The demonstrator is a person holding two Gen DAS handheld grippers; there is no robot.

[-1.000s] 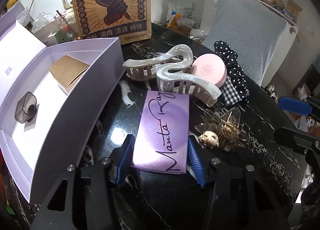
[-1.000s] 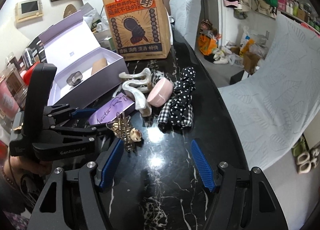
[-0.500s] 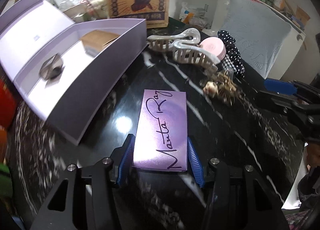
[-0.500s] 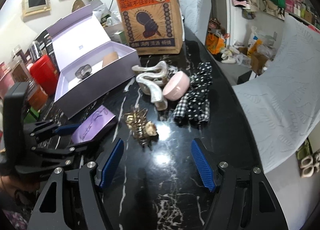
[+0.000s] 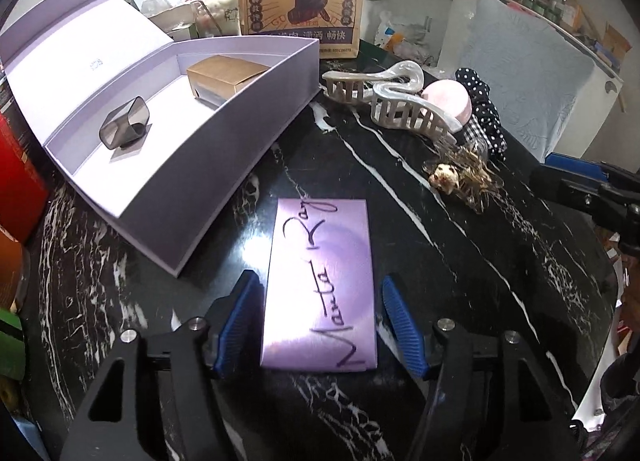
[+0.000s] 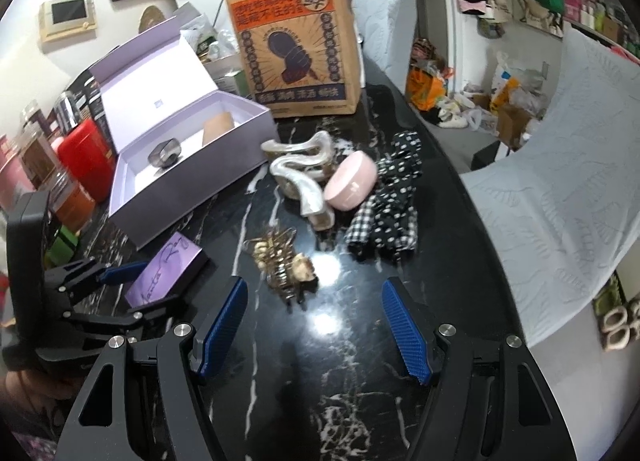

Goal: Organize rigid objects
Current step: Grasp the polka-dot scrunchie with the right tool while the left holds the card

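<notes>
A purple "Manta Ray" case (image 5: 320, 281) lies flat on the black marble table (image 5: 460, 281), just in front of an open lilac box (image 5: 224, 165). My left gripper (image 5: 320, 325) straddles the case's near end. Its jaws are opening, and a gap shows between each blue pad and the case. The lilac box holds a kraft carton (image 5: 224, 77) and a grey translucent clip (image 5: 126, 127). My right gripper (image 6: 314, 325) hangs open over bare table, just short of a gold hair clip (image 6: 280, 265). Beyond lie white claw clips (image 6: 304, 177), a pink round case (image 6: 352, 181) and polka-dot scrunchies (image 6: 392, 197).
A tall printed paper bag (image 6: 292, 41) stands at the back of the table. Red and brown canisters (image 6: 86, 153) crowd the left edge. A cloth-covered chair (image 6: 560, 181) borders the table's curved right edge. A person's hand (image 6: 24, 385) holds the left gripper.
The left gripper drew the purple case back from the hair clips to beside the lilac box, then its jaws spread off the case. The right gripper stayed put.
</notes>
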